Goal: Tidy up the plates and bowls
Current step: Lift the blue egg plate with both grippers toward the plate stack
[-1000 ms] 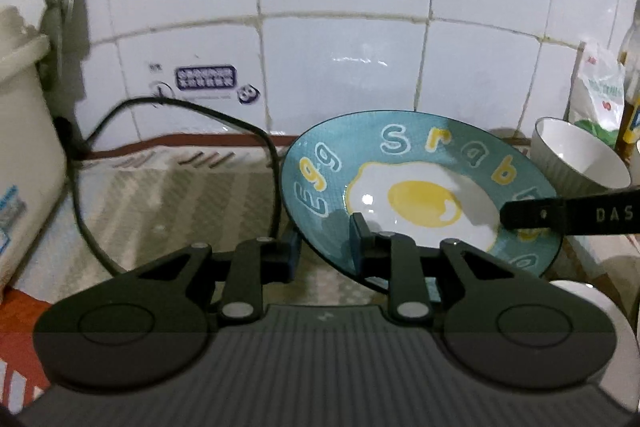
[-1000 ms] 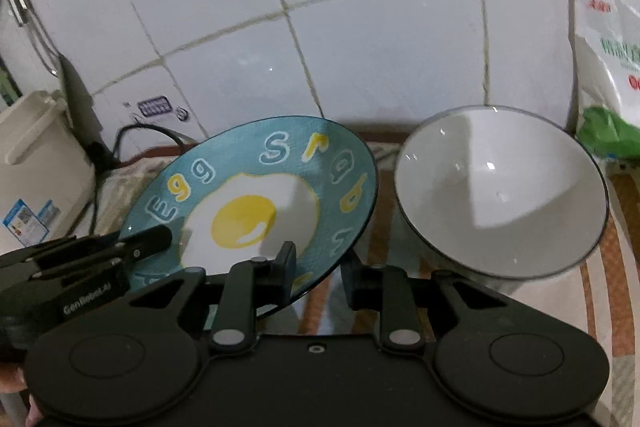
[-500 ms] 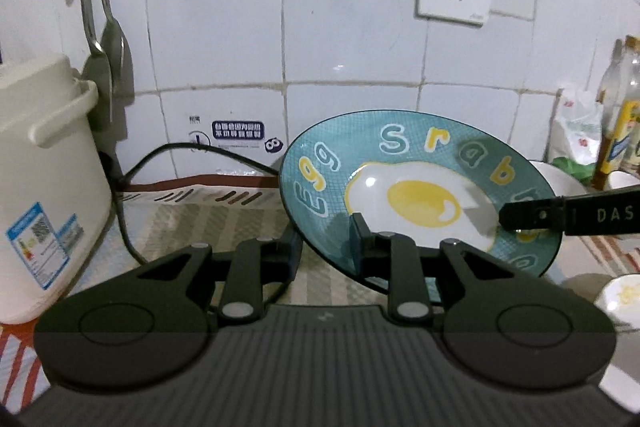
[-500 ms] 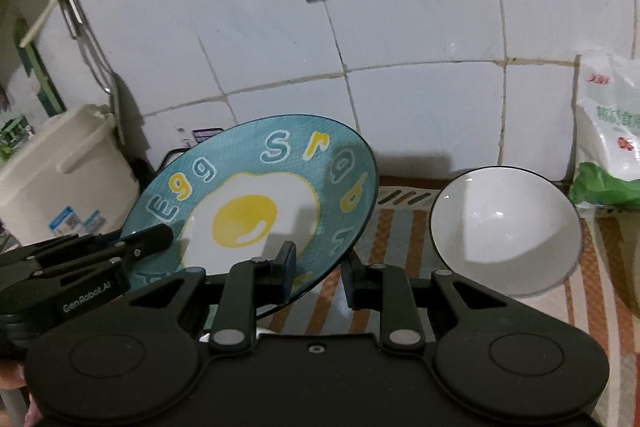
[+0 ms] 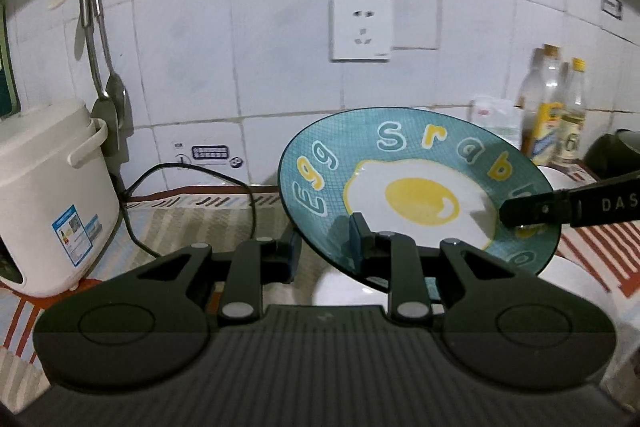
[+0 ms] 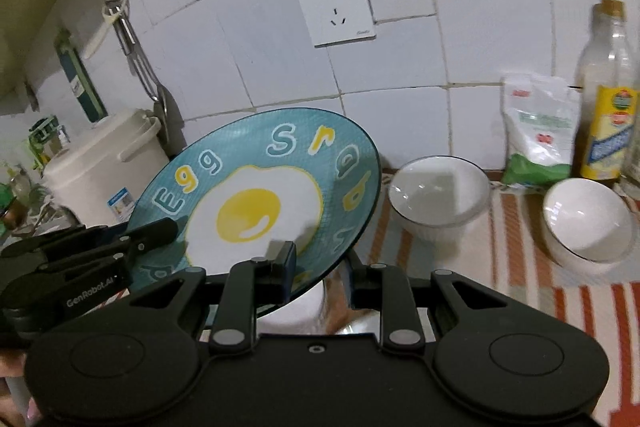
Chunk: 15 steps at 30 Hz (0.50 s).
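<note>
Though raised higher than before, egg plate (image 5: pixel 416 187) clamped between left claw (image 5: pixel 324 251) and right claw (image 6: pixel 320 267).

- white tiled wall (image 5: pixel 280 75) behind the bench, wall socket (image 5: pixel 361 28) in its middle
- striped cloth (image 6: pixel 560 291) covering the bench below the socket
- spoons (image 5: pixel 114 87) hanging left of the socket

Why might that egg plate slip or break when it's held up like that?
The egg plate looks glazed and shiny, so probably slippery. The left hand-held gripper and right hand-held gripper pinch only its rim, tilted. It looks ceramic, likely breakable.
</note>
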Available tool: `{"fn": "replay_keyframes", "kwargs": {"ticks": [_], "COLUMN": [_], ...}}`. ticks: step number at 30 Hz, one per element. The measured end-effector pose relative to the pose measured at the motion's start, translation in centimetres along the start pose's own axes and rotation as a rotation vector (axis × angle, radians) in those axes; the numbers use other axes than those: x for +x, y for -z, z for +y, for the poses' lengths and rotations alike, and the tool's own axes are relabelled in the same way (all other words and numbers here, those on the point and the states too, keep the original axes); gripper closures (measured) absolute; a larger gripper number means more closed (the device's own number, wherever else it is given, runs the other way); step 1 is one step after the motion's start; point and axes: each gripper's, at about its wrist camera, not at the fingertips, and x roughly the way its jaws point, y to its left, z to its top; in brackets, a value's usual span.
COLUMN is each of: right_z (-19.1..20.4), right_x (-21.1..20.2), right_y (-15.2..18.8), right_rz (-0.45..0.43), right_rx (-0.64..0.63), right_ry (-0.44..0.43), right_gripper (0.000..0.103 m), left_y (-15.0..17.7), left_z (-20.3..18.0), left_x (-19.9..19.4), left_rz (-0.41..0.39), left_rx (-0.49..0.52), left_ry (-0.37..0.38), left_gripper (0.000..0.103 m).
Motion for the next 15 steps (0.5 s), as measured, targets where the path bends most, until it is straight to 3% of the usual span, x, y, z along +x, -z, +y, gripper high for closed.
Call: {"fn": "replay_keyframes", "kwargs": {"ticks": [15], "right_z": [-5.2], "right_x": [-6.7], "right_y": [7.2], "right_rz": [0.007], "right_rx": [0.037], "right_ry": [0.045], "right_gripper": [0.075], "left_y": [5.2], "left_z": [-8.2], "left_x": [-3.6], "left_rz": [0.019], "left_rx": [0.053], "left_ry": [0.095], "left_gripper": [0.079]}}
